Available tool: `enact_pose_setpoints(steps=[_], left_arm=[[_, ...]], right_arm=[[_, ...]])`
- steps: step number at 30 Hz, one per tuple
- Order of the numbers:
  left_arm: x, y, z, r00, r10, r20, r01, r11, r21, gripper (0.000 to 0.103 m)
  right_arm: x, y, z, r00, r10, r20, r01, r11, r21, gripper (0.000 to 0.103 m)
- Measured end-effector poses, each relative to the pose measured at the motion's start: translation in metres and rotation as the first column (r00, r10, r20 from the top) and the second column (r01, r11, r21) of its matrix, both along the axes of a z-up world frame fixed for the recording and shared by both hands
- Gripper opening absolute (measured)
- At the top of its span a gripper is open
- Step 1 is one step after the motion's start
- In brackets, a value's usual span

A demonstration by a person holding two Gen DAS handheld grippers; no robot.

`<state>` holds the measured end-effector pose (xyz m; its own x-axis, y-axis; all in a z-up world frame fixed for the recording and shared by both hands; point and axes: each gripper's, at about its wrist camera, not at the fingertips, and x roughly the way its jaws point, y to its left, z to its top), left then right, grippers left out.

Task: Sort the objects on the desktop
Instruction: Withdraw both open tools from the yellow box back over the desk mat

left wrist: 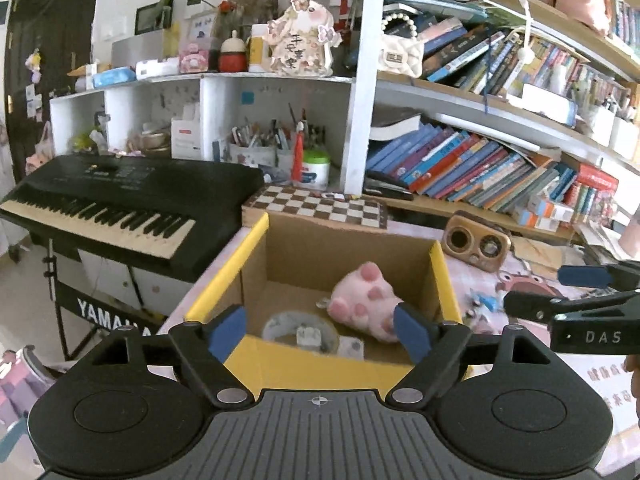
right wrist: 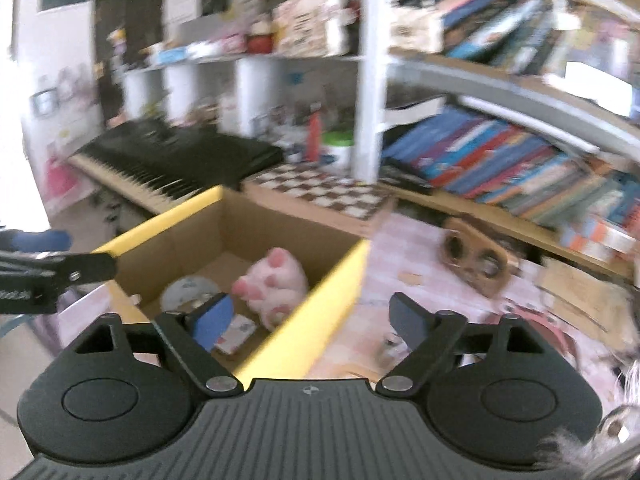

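the left wrist view is sharp and looks straight into the cardboard box (left wrist: 344,264) with the yellow rim, sitting on the desk (left wrist: 520,280) by the keyboard (left wrist: 120,200); the right wrist view is blurry and catches that box (right wrist: 240,240) from its right side. both show the pink plush (left wrist: 368,300) lying inside next to a tape roll (left wrist: 288,322). left gripper (left wrist: 320,332) and right gripper (right wrist: 310,320) both have their fingers spread wide, holding nothing.

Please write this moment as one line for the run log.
left tongs: open, empty | right tongs: open, empty | pink plush: inside cardboard box | white tape roll: inside box
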<state>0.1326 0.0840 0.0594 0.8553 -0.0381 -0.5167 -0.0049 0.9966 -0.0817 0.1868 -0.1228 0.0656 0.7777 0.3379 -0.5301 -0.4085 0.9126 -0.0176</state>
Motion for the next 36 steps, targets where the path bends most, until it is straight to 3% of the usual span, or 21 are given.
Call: enact_pose_setpoints(steps=[7,14,22,28,36], left_arm=[[-0.035,-0.005,-0.008,0.999,0.031,0.027,-0.031,1.000,0.004,0.087],[-0.064,-0.010,-0.013,0.998,0.041,0.046,-0.041,0.999,0.001,0.089],[-0.092,-0.024,-0.025,0.998,0.052,0.035,-0.055,0.996,0.075,0.090],[-0.111,-0.026,-0.036,0.997,0.081,0.009,-0.081,0.994,0.079,0.095],[-0.124,-0.035,-0.041,1.000,0.010,-0.014,-0.008,0.994,0.105,0.096]], right_arm=[[-0.047,-0.025,-0.014,0.981,-0.193,0.000,0.192,0.979,0.073,0.085],[-0.093,-0.035,-0.027,0.957,-0.289,0.014,0.287,0.954,0.092,0.085],[-0.135,-0.029,-0.040,0.951,-0.307,0.027,0.304,0.950,0.079,0.086],[-0.155,-0.021,-0.048,0.959,-0.281,0.033,0.279,0.959,0.049,0.087],[-0.171,-0.013,-0.054,0.968,-0.249,0.005,0.249,0.968,0.032,0.088]])
